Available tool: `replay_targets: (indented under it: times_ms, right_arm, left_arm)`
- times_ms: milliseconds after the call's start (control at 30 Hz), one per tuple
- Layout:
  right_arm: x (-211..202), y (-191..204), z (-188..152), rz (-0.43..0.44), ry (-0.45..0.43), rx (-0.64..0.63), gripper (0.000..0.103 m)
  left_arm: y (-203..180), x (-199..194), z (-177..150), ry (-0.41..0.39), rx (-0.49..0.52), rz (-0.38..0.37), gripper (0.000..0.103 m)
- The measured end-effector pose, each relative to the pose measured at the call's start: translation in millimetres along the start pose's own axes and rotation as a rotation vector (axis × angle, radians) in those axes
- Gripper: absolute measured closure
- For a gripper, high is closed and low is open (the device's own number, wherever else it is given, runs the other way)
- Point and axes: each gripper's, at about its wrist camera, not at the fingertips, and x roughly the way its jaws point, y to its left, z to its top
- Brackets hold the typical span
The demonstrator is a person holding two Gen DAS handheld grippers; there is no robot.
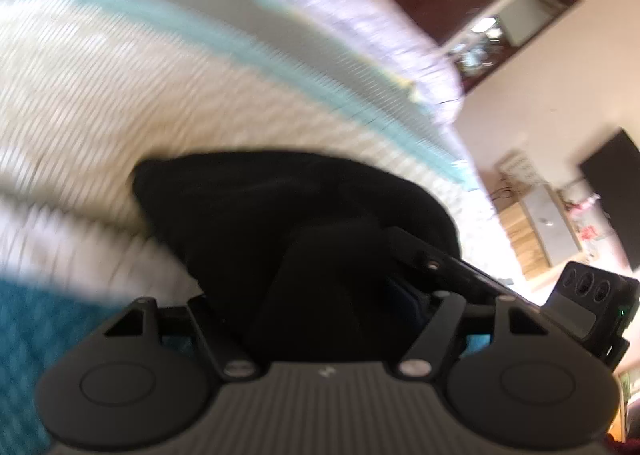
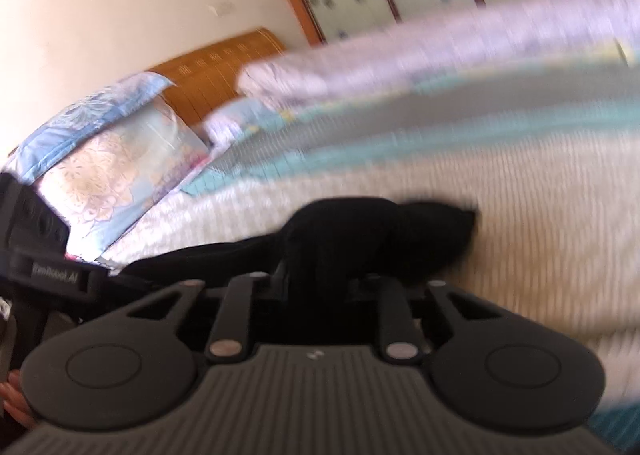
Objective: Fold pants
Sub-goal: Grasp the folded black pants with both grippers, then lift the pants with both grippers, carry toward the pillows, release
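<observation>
Clamping the black pants (image 2: pixel 384 231) in your right gripper (image 2: pixel 316 275) over the white bed (image 2: pixel 520 215); left gripper (image 1: pixel 340 255) buried in fabric, can't tell its grip, pretty blurry.

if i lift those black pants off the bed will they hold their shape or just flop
Probably flop: the black pants already lie bunched in soft folds on the bed. They look like thin cloth, so likely light. Blur hides the texture, so slipperiness is unclear.
</observation>
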Motion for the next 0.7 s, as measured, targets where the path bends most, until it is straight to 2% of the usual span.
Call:
replay_targets:
  times_ms: [100,233,300,367,433,467,500,533,567,600,633,700]
  right_arm:
    - [10,-10,37,-0.032,-0.088,-0.009,0.078]
    - [29,-34,104,-0.064,-0.245,-0.043,0.078]
    - [45,-52,133,-0.085,-0.323,-0.075,0.078]
    - [72,-80,150,-0.116,-0.352,-0.079,0.078]
    - [102,-109,153,-0.167,-0.330,-0.063,0.076]
    - [120,-122,148,-0.197,-0.293,-0.067,0.070]
    - [140,-135,141,-0.231,-0.228,-0.073,0.061]
    - [159,-148,132,-0.280,-0.136,-0.065,0.058]
    - [173,-159,122,-0.327,-0.051,-0.031,0.058]
    - [175,-169,110,-0.340,-0.004,0.015,0.058]
    - [166,-176,99,-0.320,-0.019,0.055,0.058]
    - [140,-177,86,-0.299,-0.071,0.109,0.057]
  left_arm:
    - [-31,5,46,-0.065,0.129,-0.006,0.037]
    - [-64,22,122,-0.154,0.279,0.014,0.037]
    - [-73,33,161,-0.211,0.316,-0.003,0.035]
    - [-71,55,194,-0.258,0.323,0.025,0.026]
    - [-57,89,215,-0.269,0.297,0.080,0.020]
    - [-46,111,222,-0.254,0.276,0.119,0.018]
    - [-31,135,227,-0.225,0.244,0.173,0.018]
    - [-17,156,228,-0.188,0.203,0.236,0.018]
    - [-1,174,227,-0.144,0.148,0.299,0.024]
    - [13,185,221,-0.110,0.094,0.336,0.028]
    - [22,187,214,-0.117,0.068,0.360,0.028]
    - [22,173,200,-0.156,0.080,0.363,0.025]
